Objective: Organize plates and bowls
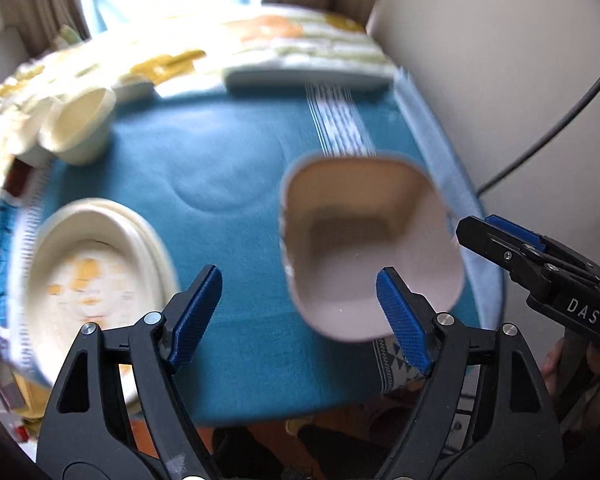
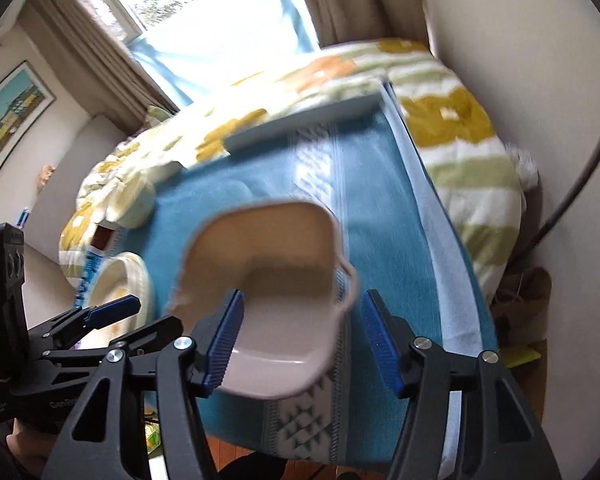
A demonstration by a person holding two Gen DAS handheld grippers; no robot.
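A pale pink square bowl [image 1: 372,240] [image 2: 268,248] stands on the teal blanket [image 1: 228,152] near its front right corner. My left gripper [image 1: 299,280] hangs above and in front of it, jaws wide open and holding nothing; its right finger overlaps the bowl's near rim in the picture. My right gripper [image 2: 303,298] is also open above the bowl's near side, with no pad pressing on it. A stack of cream plates [image 1: 100,260] [image 2: 124,272] lies at the left. A cream round bowl [image 1: 84,120] [image 2: 136,204] sits at the far left.
A pale blue flat tray [image 1: 308,76] [image 2: 300,124] lies at the blanket's far edge against a flowered quilt [image 2: 460,128]. A wall and a dark cable [image 1: 560,120] are close on the right. The blanket's front edge drops to the floor.
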